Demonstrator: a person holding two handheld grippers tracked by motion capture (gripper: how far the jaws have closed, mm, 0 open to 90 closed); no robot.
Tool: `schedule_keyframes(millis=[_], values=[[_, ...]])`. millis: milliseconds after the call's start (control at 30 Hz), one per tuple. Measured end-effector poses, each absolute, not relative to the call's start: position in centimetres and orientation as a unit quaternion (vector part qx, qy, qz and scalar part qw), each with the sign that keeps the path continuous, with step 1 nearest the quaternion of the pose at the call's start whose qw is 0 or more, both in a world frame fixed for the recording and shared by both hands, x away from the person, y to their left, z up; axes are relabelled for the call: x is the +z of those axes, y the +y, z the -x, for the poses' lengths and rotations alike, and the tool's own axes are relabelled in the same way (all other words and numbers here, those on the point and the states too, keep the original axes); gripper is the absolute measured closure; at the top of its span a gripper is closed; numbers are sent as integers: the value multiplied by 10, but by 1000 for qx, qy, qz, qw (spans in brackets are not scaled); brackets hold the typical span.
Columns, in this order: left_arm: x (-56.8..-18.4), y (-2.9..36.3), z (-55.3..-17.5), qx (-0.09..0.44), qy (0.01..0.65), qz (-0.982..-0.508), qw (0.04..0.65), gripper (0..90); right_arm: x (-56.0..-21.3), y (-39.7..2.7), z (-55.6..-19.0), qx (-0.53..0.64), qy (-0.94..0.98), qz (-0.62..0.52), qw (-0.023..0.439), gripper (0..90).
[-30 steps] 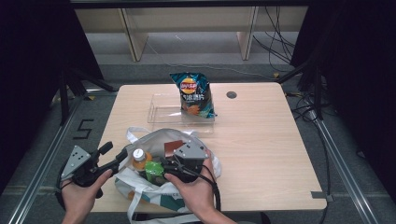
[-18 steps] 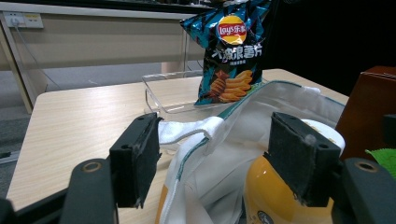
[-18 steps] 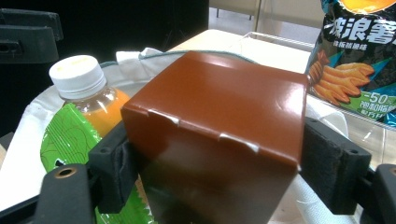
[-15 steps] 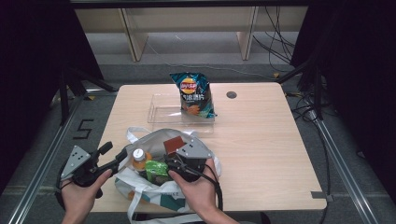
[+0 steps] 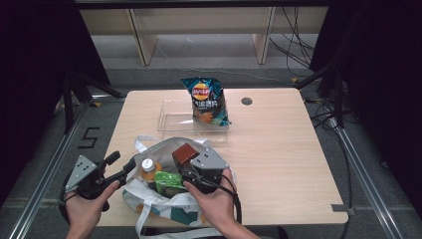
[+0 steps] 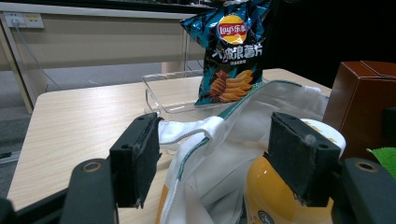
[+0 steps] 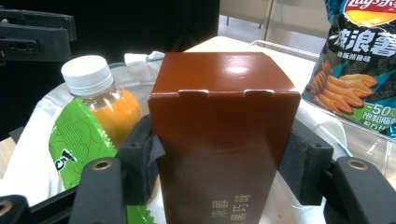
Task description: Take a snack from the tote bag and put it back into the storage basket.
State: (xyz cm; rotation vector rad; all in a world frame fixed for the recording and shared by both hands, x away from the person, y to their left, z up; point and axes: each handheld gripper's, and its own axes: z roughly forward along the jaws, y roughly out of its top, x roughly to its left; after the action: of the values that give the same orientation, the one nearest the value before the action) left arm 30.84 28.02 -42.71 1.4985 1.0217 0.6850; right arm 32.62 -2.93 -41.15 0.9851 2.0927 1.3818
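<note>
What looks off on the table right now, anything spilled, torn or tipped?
Nothing stands out. The chip bag stands upright in the clear tray, unopened as far as I can see. The brown box sits squarely in the right gripper, and the capped orange bottle stands upright in the tote bag.

brown box [image 7: 224, 135] upright in white bag [image 5: 164, 149]

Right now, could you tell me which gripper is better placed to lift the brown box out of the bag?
The right gripper. It is shut on the brown box, a jaw on each side. The left gripper is open astride the edge of the bag, near the orange bottle.
</note>
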Motion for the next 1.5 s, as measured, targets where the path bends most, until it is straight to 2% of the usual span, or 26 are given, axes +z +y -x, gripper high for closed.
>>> schedule_keyframes(millis=[367, 600, 1167, 1500], values=[[-427, 280, -309, 292, 431, -633, 573, 337, -393, -41, -325, 532, 737, -355, 217, 391], [-429, 282, -310, 289, 438, -632, 570, 337, -384, -45, -324, 544, 735, -355, 194, 391], [-428, 279, -312, 292, 432, -634, 570, 338, -366, -59, -323, 568, 714, -350, 214, 392], [-426, 278, -310, 294, 433, -632, 572, 338, -354, -64, -322, 577, 705, -356, 209, 392]])
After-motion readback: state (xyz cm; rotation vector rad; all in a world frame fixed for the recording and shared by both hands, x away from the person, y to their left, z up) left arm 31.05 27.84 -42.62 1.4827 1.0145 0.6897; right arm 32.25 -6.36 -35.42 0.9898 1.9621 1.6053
